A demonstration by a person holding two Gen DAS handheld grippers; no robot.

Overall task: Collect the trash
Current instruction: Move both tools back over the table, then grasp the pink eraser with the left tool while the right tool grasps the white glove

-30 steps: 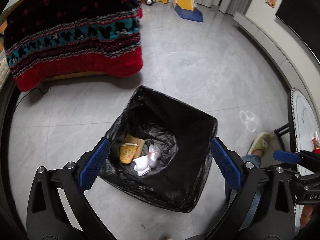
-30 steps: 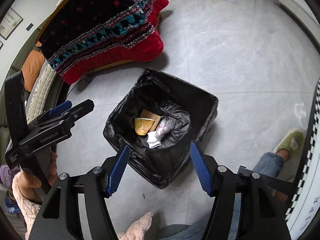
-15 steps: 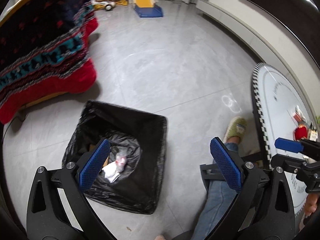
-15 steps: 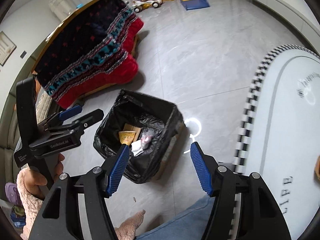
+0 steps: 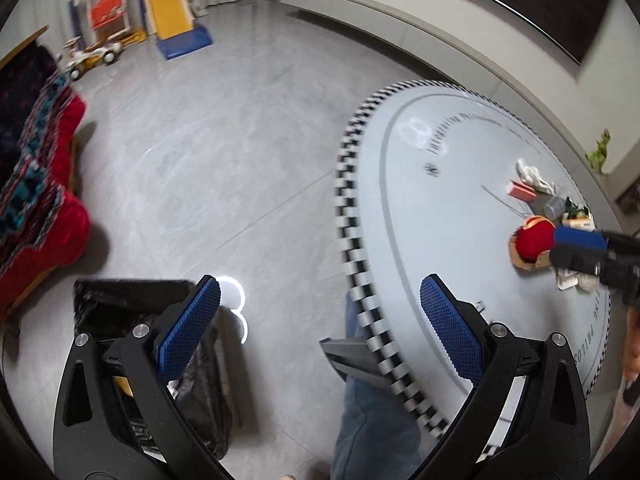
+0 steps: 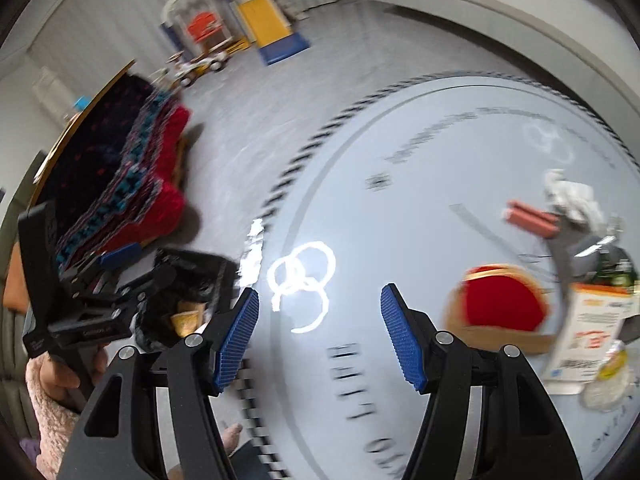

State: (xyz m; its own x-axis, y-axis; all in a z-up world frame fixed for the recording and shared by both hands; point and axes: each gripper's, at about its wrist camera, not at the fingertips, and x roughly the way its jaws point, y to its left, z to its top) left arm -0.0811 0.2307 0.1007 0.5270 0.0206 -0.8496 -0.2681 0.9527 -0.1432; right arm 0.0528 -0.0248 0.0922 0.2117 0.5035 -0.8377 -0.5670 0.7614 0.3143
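Observation:
A black-lined trash bin [image 5: 120, 300] stands on the floor at lower left, holding a yellow cup [image 6: 186, 320] and other scraps. On the round white table [image 5: 400, 200] lies a cluster of trash: a red item in a brown paper tray [image 6: 502, 306], a crumpled tissue [image 6: 572, 196], an orange-pink pack [image 6: 528, 216] and a white-and-orange carton [image 6: 592, 328]. My left gripper [image 5: 320, 320] is open and empty over the table's checkered rim. My right gripper [image 6: 320, 320] is open and empty above the tabletop, left of the red item. The right wrist view is blurred.
A red and dark patterned blanket [image 5: 36, 184] hangs at the left. A toy slide [image 5: 172, 20] stands far back on the grey floor. A person's jeans-clad leg [image 5: 372, 420] is beside the table edge. A low wall ledge [image 5: 400, 8] runs behind the table.
Both grippers have swung right from above the bin toward the table. The bin has slid to the lower left of both views, and the table's trash has come into sight. Both stay open.

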